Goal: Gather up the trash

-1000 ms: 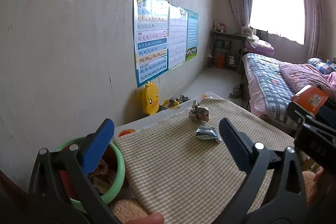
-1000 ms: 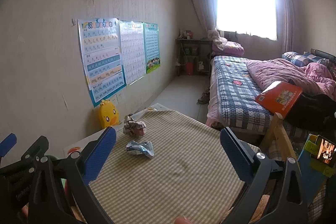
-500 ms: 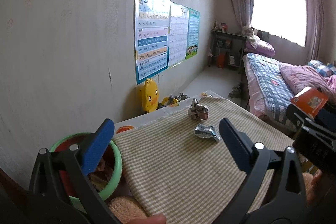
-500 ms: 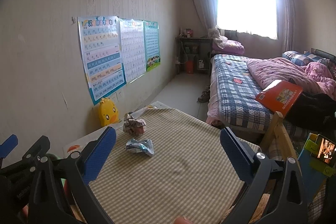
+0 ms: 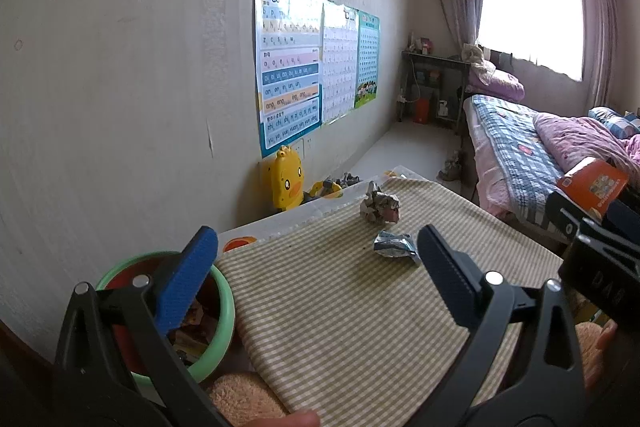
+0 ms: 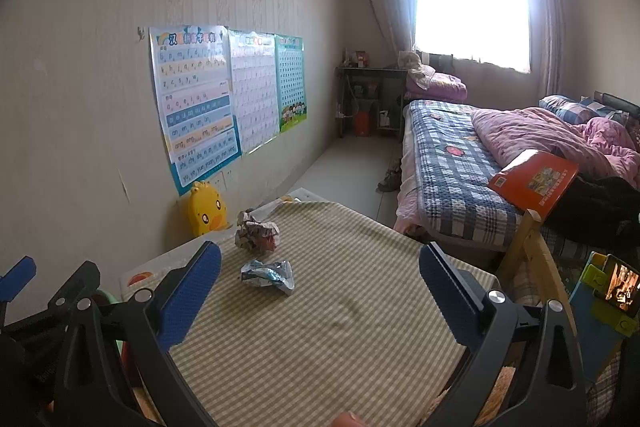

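On the checked tablecloth covering the small table, two pieces of trash are lying toward the far left corner: a crumpled paper ball sitting close to the far edge, and a crushed silver foil wrapper resting just in front of it, the two near each other but not touching. The left gripper is hanging above the near left part of the table, its jaws spread wide and gripping nothing; its left blue pad is overlapping the green-rimmed bowl in view. That bowl is sitting off the cloth's left edge, at the near left corner of the table, and is holding scraps of trash already. The right gripper is hovering over the near edge of the cloth, jaws likewise spread wide and empty, with the foil wrapper showing between its pads but well ahead of them. A yellow duck toy is standing against the wall beyond the table's far left corner, under the alphabet poster. An orange book is leaning at the bed's edge to the right.
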